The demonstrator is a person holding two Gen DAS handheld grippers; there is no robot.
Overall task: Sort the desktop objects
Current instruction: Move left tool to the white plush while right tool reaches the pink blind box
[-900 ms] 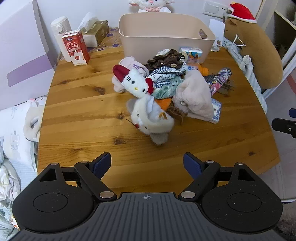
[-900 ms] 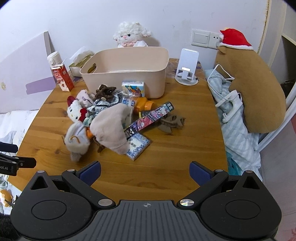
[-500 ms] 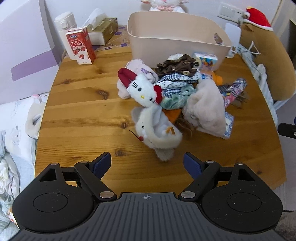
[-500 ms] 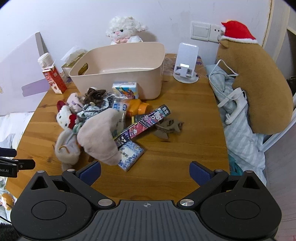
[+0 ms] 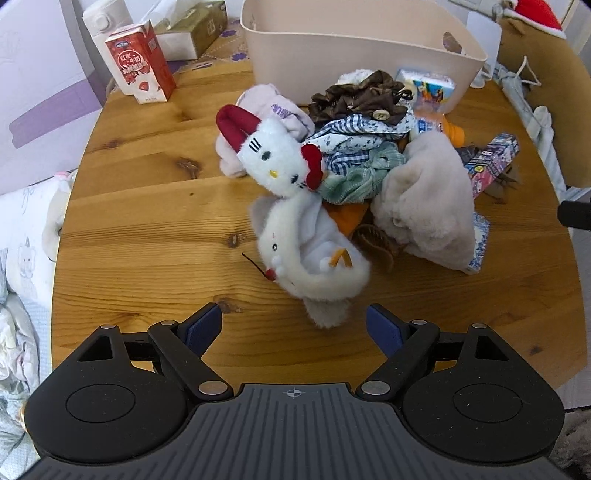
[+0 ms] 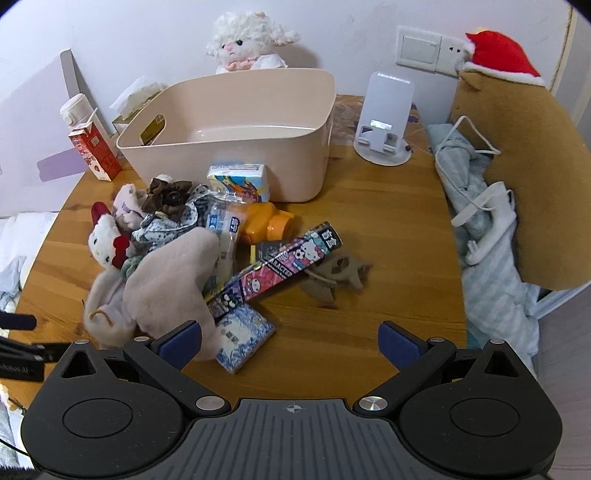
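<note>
On the wooden table [image 5: 147, 229], a red milk carton [image 5: 140, 61] stands at eleven o'clock with a white bottle [image 5: 105, 22] behind it and a tissue box [image 5: 195, 31] just to its right. The beige bin [image 5: 332, 44] sits at twelve o'clock against the back; the right wrist view looks into it and shows a bare floor.

The heap to be sorted lies at the table's centre, just in front of the bin: a white cat plush with red ears [image 5: 273, 155], a grey-white plush hat [image 5: 310, 254] nearest the left gripper [image 5: 293, 325], checked cloth [image 5: 354, 147] and a brown scrunchie [image 5: 358, 98] behind, and a pale fleece bundle [image 5: 428, 199] to the right. The left gripper's jaws stand spread wide, nothing between them, the hat's lower end just ahead of the gap.

The right wrist view alone shows a lamb plush [image 6: 249, 42] behind the bin, a white phone stand [image 6: 386, 122] at one o'clock, an orange bottle [image 6: 266, 221], a long printed box [image 6: 280, 266], a blue-patterned packet [image 6: 242, 338] and a brown hair claw [image 6: 336, 277]. The right gripper [image 6: 291, 341] is spread wide too and grips nothing; the fleece bundle partly lies behind its left finger. A brown cushion with a red hat [image 6: 517, 177] fills three o'clock.
</note>
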